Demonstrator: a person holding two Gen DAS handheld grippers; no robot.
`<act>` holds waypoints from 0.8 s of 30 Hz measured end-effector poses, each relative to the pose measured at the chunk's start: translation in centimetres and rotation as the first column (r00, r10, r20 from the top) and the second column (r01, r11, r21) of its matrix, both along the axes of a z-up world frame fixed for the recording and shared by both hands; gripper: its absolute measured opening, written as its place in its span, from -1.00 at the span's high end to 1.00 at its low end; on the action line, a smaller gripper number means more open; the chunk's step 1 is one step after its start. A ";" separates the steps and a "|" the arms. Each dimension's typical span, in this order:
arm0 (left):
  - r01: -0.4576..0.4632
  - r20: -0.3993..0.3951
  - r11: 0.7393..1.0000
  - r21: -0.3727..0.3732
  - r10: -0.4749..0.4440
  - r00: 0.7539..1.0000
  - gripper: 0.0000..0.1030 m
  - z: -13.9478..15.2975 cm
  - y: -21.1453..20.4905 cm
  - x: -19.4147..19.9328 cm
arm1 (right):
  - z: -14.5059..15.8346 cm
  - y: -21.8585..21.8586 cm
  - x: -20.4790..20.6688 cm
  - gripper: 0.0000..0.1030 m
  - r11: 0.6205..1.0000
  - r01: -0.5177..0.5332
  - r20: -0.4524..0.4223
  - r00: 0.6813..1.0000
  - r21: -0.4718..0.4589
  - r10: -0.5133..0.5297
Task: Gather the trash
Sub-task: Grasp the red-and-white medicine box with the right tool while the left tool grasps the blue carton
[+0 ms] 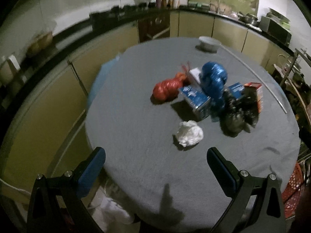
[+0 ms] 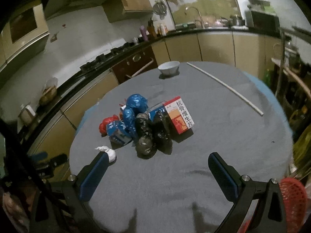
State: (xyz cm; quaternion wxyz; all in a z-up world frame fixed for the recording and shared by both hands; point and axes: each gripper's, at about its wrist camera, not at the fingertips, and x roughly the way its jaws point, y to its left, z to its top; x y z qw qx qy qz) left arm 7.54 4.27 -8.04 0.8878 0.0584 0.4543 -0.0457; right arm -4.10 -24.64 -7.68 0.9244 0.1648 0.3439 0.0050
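Note:
A heap of trash lies mid-table on the grey cloth. It holds a crumpled white paper ball (image 1: 189, 133) (image 2: 109, 152), a red bag (image 1: 168, 88) (image 2: 105, 125), a blue bag (image 1: 213, 81) (image 2: 135, 106), black bags (image 1: 236, 112) (image 2: 152, 134), a blue-and-white carton (image 1: 196, 101) (image 2: 117, 134) and a red-and-white box (image 2: 179, 115) (image 1: 257, 95). My left gripper (image 1: 156, 167) hovers open just short of the paper ball. My right gripper (image 2: 158, 169) is open too, close in front of the black bags, its left finger partly hiding the paper ball.
A white bowl (image 2: 168, 67) (image 1: 208, 43) sits at the table's far edge, and a long thin white stick (image 2: 225, 88) lies along the right side. A red mesh basket (image 2: 292, 200) (image 1: 293, 189) stands low at the right, beside the table. Kitchen counters curve behind.

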 end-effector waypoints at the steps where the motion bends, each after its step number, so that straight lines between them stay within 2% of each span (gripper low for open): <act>1: 0.004 -0.030 1.000 -0.016 -0.004 1.000 -1.00 -0.3 -0.1 0.3 | -0.2 -0.2 0.5 -0.99 1.000 -0.001 -0.001 1.000 0.009 0.001; 4: 0.018 -0.051 0.996 -0.083 -0.022 0.998 -1.00 -1.1 -0.4 2.0 | -0.9 -1.2 3.0 -0.98 1.000 -0.005 -0.007 1.000 0.030 0.005; 7: 0.017 -0.081 0.984 -0.180 -0.032 0.996 -1.00 -1.6 -0.8 4.5 | -1.6 -2.3 6.0 -0.98 0.999 -0.005 -0.018 1.000 0.040 0.006; 13: 0.004 -0.139 0.985 -0.172 -0.028 0.990 -1.00 -2.1 -2.1 9.1 | -3.3 -3.6 11.9 -0.98 0.997 -0.027 -0.068 0.997 0.070 0.031; 17: -0.016 -0.209 0.977 -0.212 -0.030 0.977 -1.00 -3.4 -4.2 12.6 | -4.2 -3.8 14.5 -0.98 0.992 -0.052 -0.077 0.995 0.112 0.061; 19: -0.021 -0.232 0.978 -0.208 -0.028 0.972 -0.98 -4.2 -4.9 13.8 | -4.7 -3.7 15.5 -0.97 0.992 -0.060 -0.081 0.994 0.112 0.069; 21: -0.042 -0.264 0.980 -0.195 -0.012 0.964 -0.79 -5.1 -5.3 14.7 | -5.2 -3.6 16.6 -0.88 0.992 -0.067 -0.095 0.992 0.106 0.077; 24: -0.052 -0.308 0.971 -0.232 -0.023 0.951 -0.63 -6.4 -5.6 15.6 | -6.1 -3.3 18.0 -0.67 0.994 -0.068 -0.125 0.989 0.089 0.079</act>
